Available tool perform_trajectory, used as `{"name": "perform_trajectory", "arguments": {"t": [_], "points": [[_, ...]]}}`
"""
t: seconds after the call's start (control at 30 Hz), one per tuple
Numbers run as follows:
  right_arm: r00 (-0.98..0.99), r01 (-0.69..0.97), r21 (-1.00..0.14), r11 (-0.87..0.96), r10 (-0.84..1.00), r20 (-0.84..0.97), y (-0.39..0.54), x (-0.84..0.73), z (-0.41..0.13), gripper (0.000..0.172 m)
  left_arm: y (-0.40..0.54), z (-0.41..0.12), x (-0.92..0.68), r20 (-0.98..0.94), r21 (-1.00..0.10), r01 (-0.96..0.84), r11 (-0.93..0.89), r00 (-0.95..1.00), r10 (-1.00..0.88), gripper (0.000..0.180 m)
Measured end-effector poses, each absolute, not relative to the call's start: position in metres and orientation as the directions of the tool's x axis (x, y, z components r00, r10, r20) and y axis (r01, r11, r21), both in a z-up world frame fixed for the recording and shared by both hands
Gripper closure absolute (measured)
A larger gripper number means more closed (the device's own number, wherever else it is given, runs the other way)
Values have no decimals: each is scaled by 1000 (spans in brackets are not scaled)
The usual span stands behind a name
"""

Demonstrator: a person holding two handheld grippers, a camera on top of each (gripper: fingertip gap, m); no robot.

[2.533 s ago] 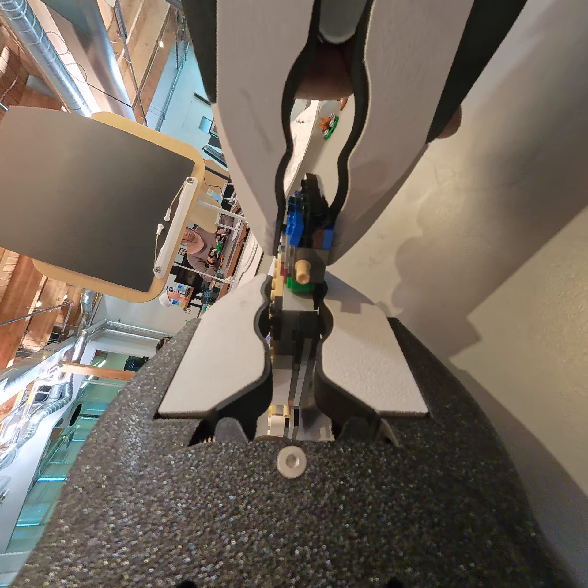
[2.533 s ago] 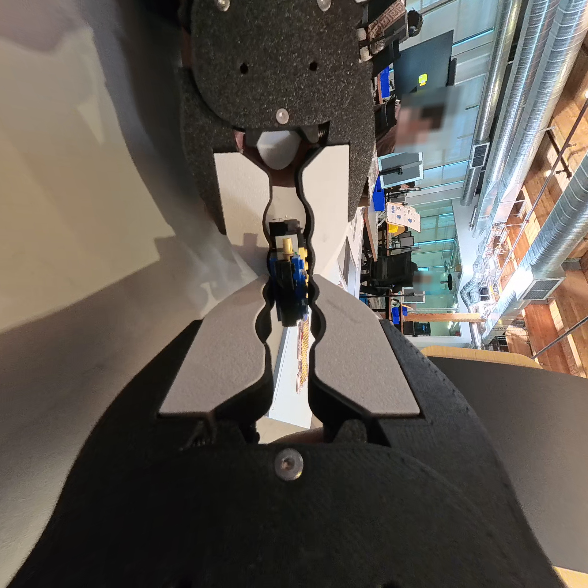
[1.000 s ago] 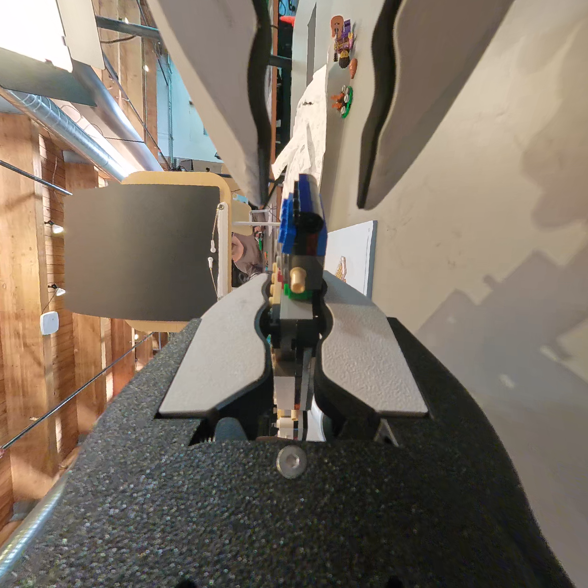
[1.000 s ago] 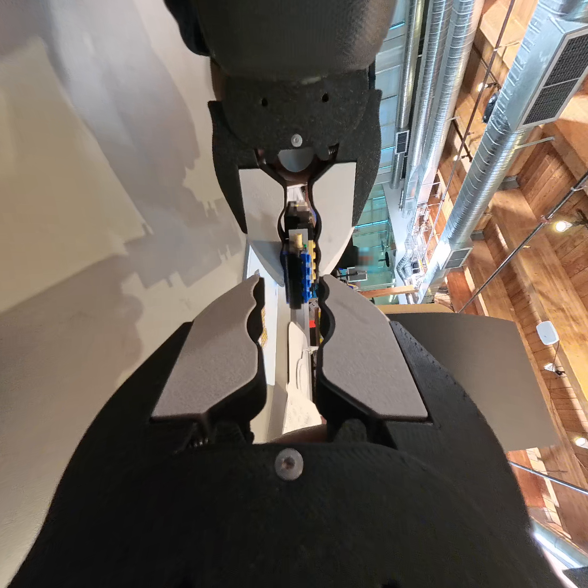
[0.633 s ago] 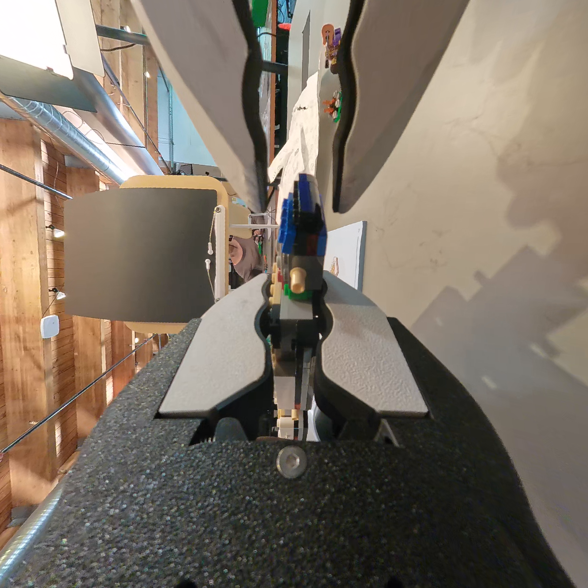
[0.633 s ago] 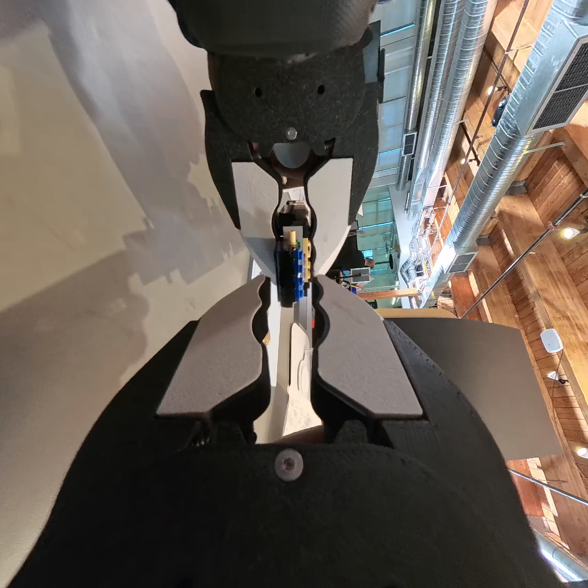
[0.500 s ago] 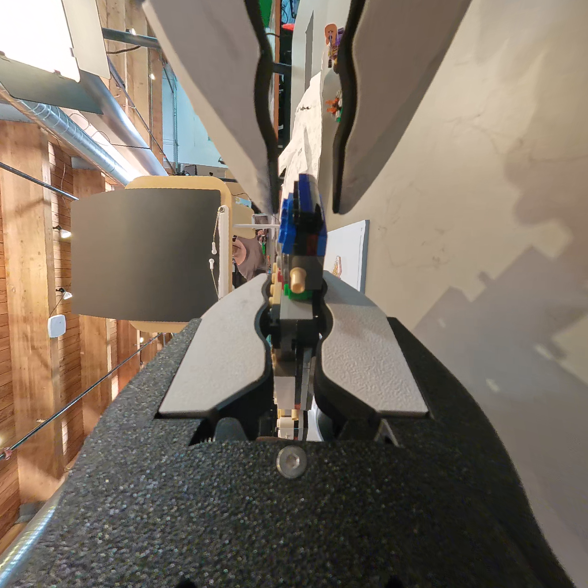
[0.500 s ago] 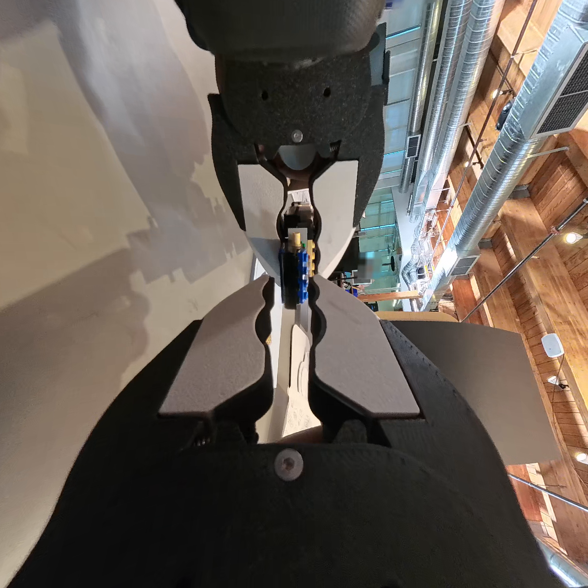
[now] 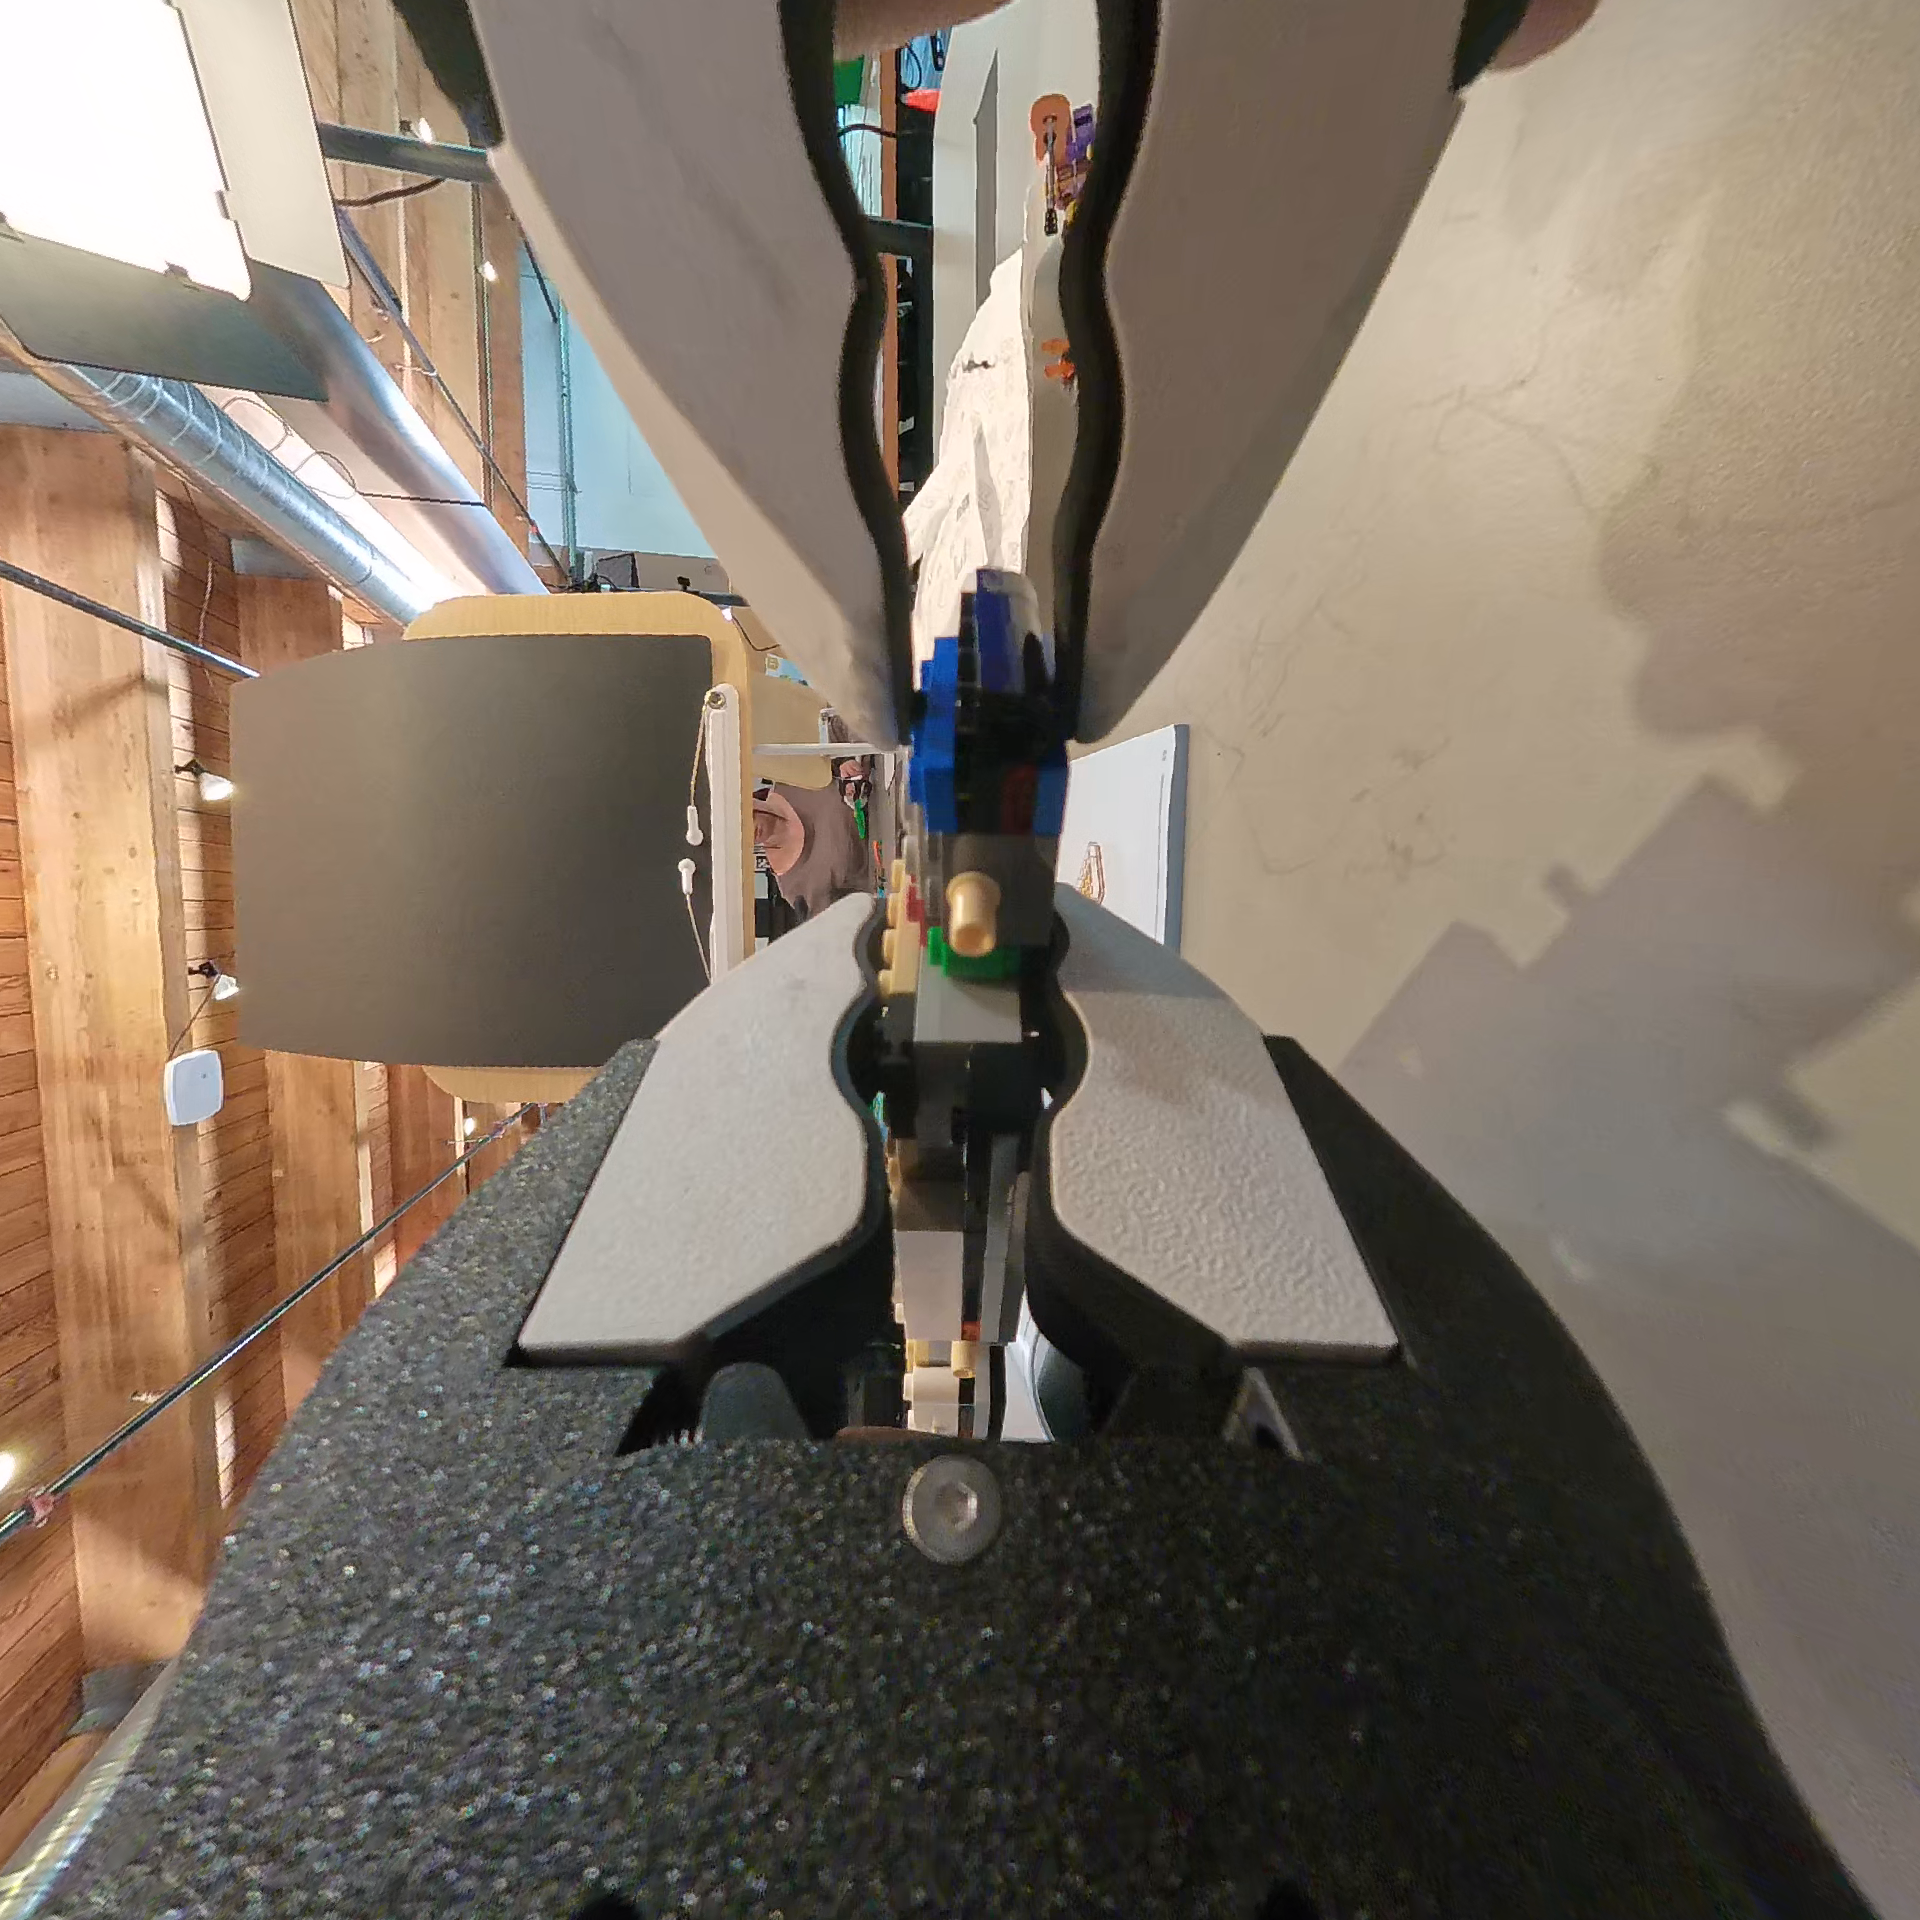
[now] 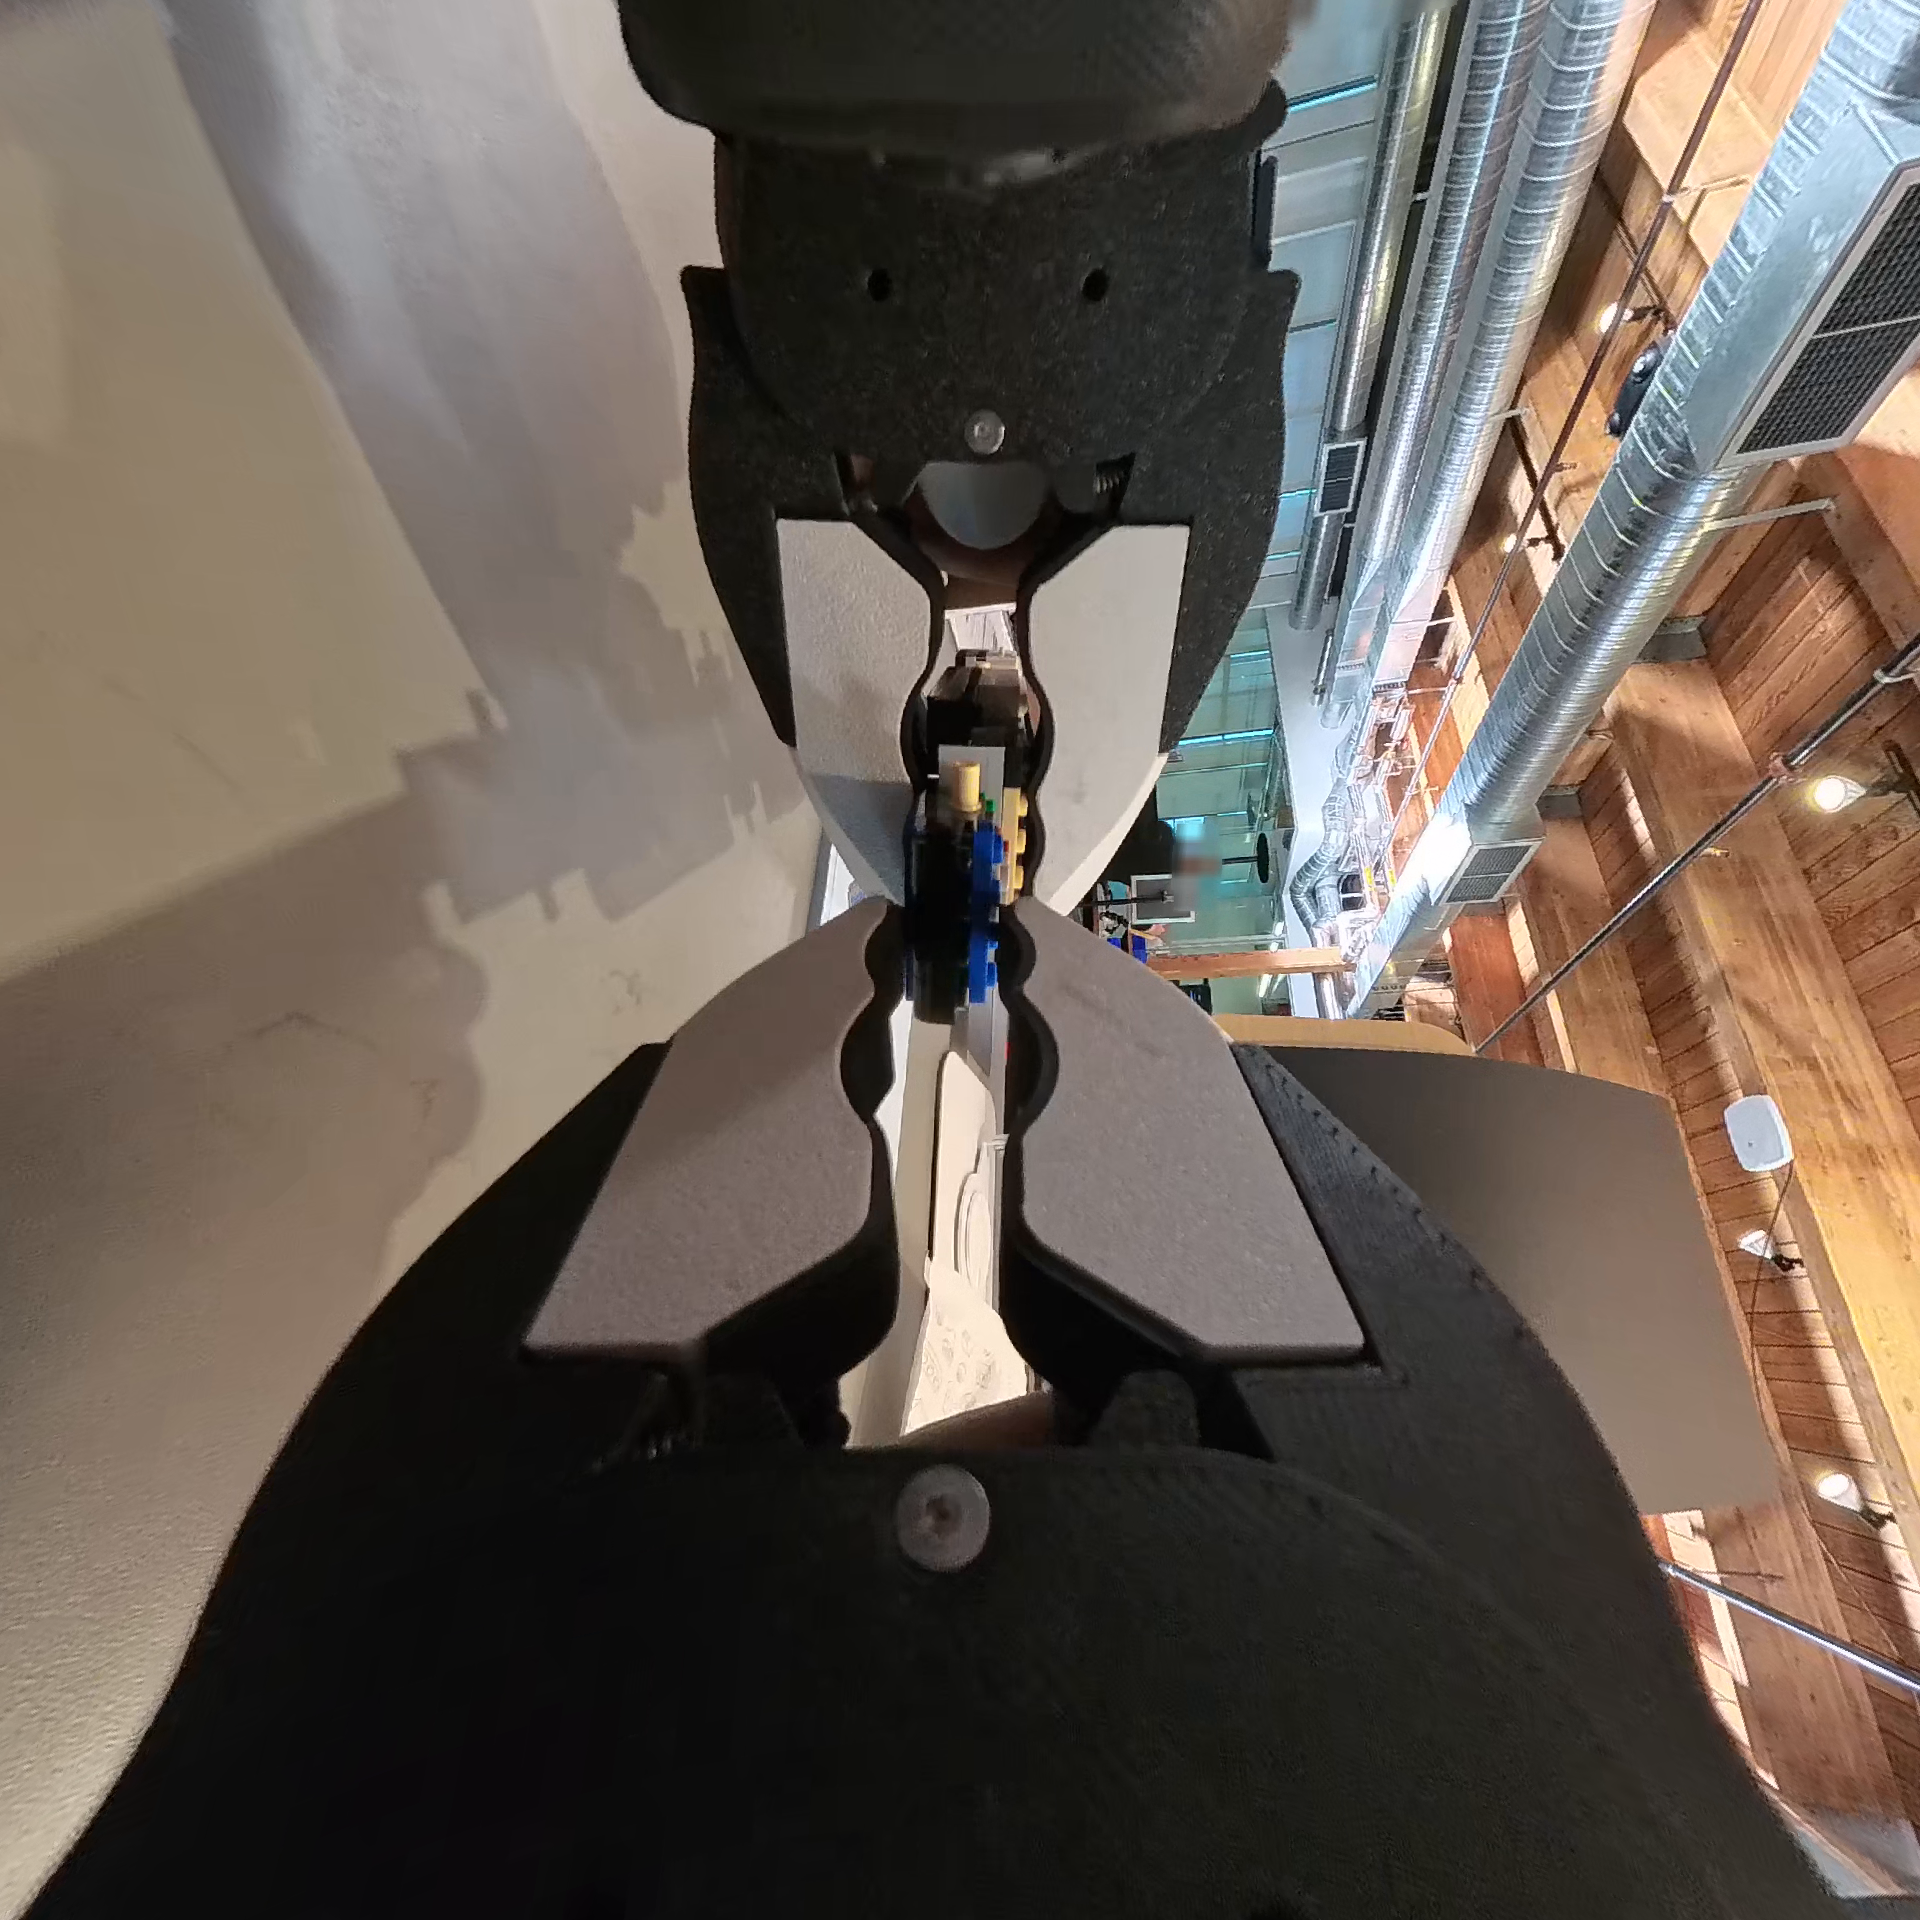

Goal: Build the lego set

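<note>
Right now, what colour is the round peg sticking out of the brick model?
Tan; the peg shows best in the left wrist view.

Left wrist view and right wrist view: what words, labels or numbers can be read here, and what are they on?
Nothing can be read in either view.
The white booklet: a small orange picture; any print is too small to read.
The crumpled white paper: dark marks, too blurred to read.
The toy brick model: no writing visible.

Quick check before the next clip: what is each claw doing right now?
Left claw: shut on the grey end of the brick model.
Right claw: closed on the model's blue-and-black end, facing the left claw.
</note>
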State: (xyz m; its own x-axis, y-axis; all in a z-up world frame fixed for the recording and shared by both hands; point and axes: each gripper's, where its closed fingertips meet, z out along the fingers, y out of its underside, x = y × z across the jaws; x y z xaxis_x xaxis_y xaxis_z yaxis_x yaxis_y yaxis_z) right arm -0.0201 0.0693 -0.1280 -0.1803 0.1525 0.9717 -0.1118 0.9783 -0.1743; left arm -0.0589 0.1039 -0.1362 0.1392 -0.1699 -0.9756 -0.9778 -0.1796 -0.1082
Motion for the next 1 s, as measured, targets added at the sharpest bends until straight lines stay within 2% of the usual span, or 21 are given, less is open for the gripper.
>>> {"name": "perform_trajectory", "arguments": {"t": [1.0], "points": [[-206, -102, -133, 986, 110, 972, 73, -18, -129, 157, 105, -137, -57, -970, -121, -977, -177, 154, -187, 156]]}}
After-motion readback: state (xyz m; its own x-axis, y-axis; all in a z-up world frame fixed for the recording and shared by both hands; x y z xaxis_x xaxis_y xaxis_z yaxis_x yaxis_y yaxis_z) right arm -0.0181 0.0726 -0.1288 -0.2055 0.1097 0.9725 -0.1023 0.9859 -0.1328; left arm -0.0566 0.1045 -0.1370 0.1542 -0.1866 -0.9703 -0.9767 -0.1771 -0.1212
